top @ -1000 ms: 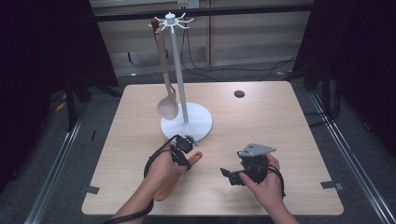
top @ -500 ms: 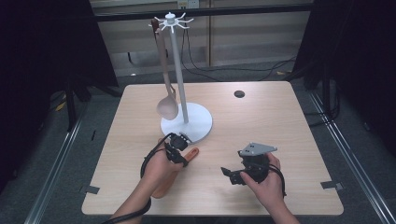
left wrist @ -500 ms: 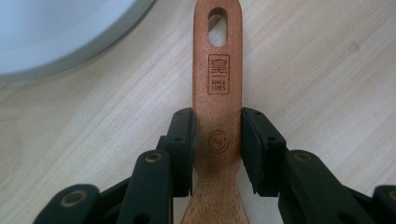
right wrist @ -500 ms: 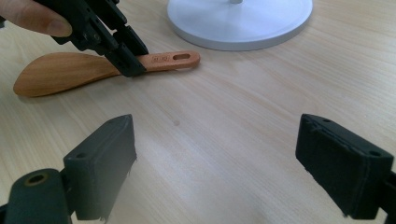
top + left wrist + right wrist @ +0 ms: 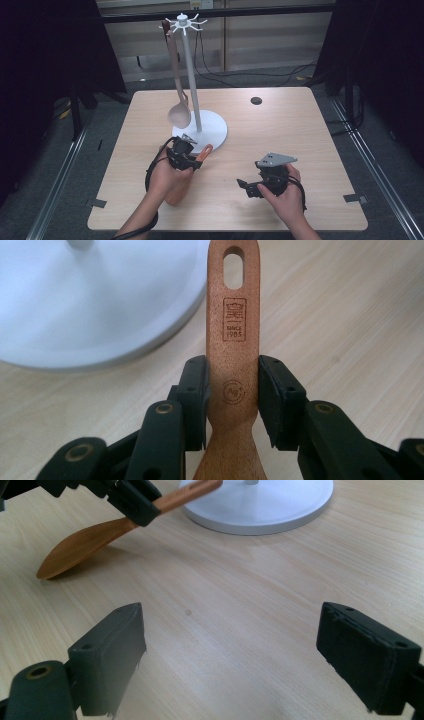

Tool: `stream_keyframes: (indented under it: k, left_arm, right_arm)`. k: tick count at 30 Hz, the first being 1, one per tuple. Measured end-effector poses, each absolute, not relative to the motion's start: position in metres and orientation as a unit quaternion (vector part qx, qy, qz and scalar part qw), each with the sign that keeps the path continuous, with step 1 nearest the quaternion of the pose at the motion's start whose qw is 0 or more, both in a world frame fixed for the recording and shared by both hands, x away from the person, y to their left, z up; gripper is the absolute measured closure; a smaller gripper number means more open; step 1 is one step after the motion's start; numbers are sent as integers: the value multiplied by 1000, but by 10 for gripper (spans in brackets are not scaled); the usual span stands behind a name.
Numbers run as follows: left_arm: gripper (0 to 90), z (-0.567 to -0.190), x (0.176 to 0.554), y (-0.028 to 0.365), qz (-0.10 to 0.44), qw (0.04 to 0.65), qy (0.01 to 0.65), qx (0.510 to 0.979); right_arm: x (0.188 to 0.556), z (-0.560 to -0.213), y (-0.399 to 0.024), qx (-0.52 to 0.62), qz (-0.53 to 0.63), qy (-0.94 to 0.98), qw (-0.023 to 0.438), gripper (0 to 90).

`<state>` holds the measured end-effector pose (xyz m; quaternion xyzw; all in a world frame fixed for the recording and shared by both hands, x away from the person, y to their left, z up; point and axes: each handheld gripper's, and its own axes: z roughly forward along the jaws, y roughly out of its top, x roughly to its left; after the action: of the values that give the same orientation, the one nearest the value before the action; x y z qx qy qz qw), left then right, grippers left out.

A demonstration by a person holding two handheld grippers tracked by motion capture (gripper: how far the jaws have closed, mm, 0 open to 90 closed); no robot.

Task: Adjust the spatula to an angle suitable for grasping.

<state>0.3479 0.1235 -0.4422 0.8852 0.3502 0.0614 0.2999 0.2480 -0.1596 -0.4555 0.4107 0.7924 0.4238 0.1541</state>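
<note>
In the high view, the left tongs [image 5: 189, 156] sit a little left of the centre of the frame, just below the round white base of the rack [image 5: 207, 131]. They are clenched on the handle of a wooden spatula [image 5: 186, 175]. The left gripper view shows this grip well: the two black pads [image 5: 196, 399] press on both edges of the handle, a little below the printed stamp and well below the oval hanging hole [image 5: 233, 264] at the handle end. The handle end points to the rack base and reaches near its rim, in the upper part of that view.

The spatula is tilted. In the right gripper view its wide blade [image 5: 75, 545] is at the upper left, with the tip down on the wooden surface [image 5: 240, 595], while the handle rises to the right, toward the white base (a dark shadow lies under the blade).

The right tongs [image 5: 250, 189] are in the lower right part of the high view, low over the surface, well apart from the spatula. They are released: in the right gripper view the jaws stand wide with bare wood between them.

On the rack a wooden spoon [image 5: 178, 114] hangs from one of the top hooks, its bowl just above the base. A small dark round spot [image 5: 256, 100] is on the surface at the upper right.
</note>
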Motion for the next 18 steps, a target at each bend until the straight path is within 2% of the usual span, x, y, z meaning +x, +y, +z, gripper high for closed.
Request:
stream_keyframes:
  k: [3, 9, 18]
  left_arm:
    - [659, -437, 344, 129, 77, 334, 347, 873]
    - [659, -432, 340, 150, 114, 436, 374, 811]
    - [659, -430, 336, 165, 123, 504, 380, 766]
  right_arm:
    - [248, -456, -160, 411, 424, 792, 154, 115]
    - [248, -456, -159, 410, 424, 793, 154, 115]
    - [248, -456, -158, 408, 423, 794, 154, 116]
